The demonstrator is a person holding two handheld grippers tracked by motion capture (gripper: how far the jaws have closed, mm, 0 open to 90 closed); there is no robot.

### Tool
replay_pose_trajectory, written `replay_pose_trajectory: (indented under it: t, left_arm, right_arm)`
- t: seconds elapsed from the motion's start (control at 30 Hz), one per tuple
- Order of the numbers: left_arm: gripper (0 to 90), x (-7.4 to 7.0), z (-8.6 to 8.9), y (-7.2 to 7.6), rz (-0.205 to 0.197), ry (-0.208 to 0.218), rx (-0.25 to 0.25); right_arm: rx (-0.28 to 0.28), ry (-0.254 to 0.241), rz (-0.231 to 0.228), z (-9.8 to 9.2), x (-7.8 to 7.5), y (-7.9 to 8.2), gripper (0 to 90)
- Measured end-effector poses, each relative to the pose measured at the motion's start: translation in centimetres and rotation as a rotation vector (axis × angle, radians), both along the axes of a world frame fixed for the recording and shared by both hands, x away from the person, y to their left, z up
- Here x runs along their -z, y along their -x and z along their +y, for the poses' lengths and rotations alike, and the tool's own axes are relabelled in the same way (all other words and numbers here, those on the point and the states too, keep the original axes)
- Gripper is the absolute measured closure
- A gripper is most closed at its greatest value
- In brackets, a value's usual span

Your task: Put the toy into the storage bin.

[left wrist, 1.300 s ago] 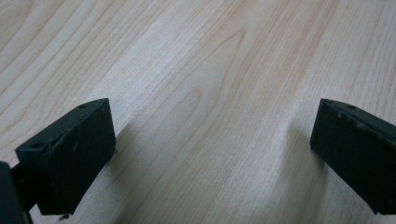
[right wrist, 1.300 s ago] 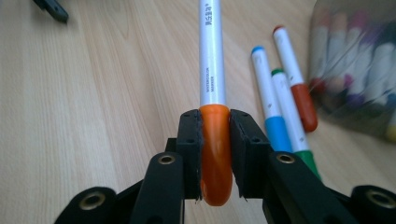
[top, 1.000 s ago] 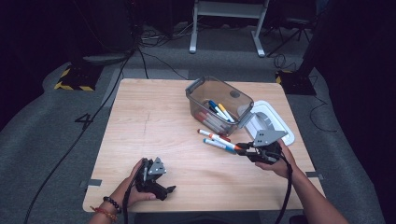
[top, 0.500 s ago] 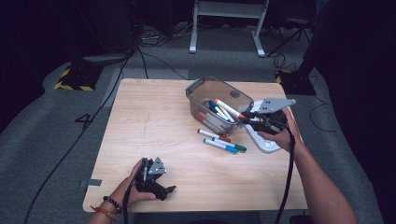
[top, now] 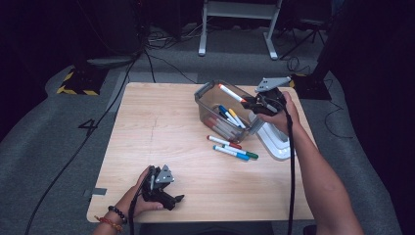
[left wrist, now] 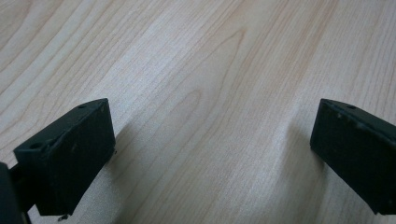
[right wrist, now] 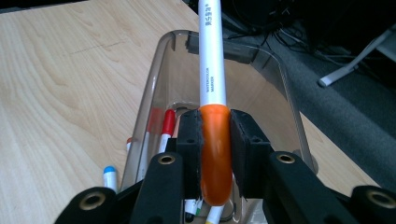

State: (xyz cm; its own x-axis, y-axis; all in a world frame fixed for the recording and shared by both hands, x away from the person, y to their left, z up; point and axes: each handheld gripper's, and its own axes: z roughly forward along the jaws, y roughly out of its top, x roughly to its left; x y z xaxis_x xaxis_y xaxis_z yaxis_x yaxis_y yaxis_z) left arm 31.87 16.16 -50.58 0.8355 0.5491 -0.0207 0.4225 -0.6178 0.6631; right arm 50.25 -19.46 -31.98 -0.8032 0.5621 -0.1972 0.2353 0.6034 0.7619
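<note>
My right gripper is shut on the orange cap of a white marker and holds it above the clear plastic bin. The marker's body points out over the bin's far end. Several markers lie inside the bin. Two more markers lie on the wooden table just in front of it. My left gripper rests near the table's front edge, open, with bare wood between its jaws.
A white lid lies on the table to the right of the bin, under my right forearm. Beyond the table's far edge are dark floor, cables and a metal stand.
My right gripper has risen from beside the loose markers and moved back over the bin, carrying the orange-capped marker. My left gripper has stayed put.
</note>
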Motion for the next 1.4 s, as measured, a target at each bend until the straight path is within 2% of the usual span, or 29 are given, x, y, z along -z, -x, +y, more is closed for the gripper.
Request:
replay_pose_trajectory:
  t: [0.23, 0.5, 0.67, 0.9, 1.1, 1.27, 1.4]
  left_arm:
    - [0.2, 0.0, 0.0, 0.0, 0.001, -0.001, -0.001]
    - [0.2, 0.0, 0.0, 0.0, 0.001, -0.001, -0.001]
    - [0.2, 0.0, 0.0, 0.0, 0.001, -0.001, -0.001]
    - [0.2, 0.0, 0.0, 0.0, 0.001, -0.001, -0.001]
    - [0.2, 0.0, 0.0, 0.0, 0.001, -0.001, -0.001]
    - [0.2, 0.0, 0.0, 0.0, 0.001, -0.001, -0.001]
    - [0.2, 0.0, 0.0, 0.0, 0.001, -0.001, -0.001]
  right_arm:
    - [0.034, 0.058, 0.071, 2.0, 2.1, -2.3, 74.9]
    - [0.051, 0.104, 0.14, 3.8, 4.3, -3.9, 74.9]
    - [0.059, 0.159, 0.177, 4.9, 5.6, -4.8, 74.9]
    - [0.053, 0.227, 0.245, 5.9, 6.9, -5.4, 74.8]
    - [0.062, 0.26, 0.287, 5.9, 7.3, -5.5, 74.8]
    - [0.035, 0.303, 0.336, 5.8, 7.6, -5.4, 74.4]
    - [0.044, 0.283, 0.326, 5.4, 7.5, -5.4, 67.7]
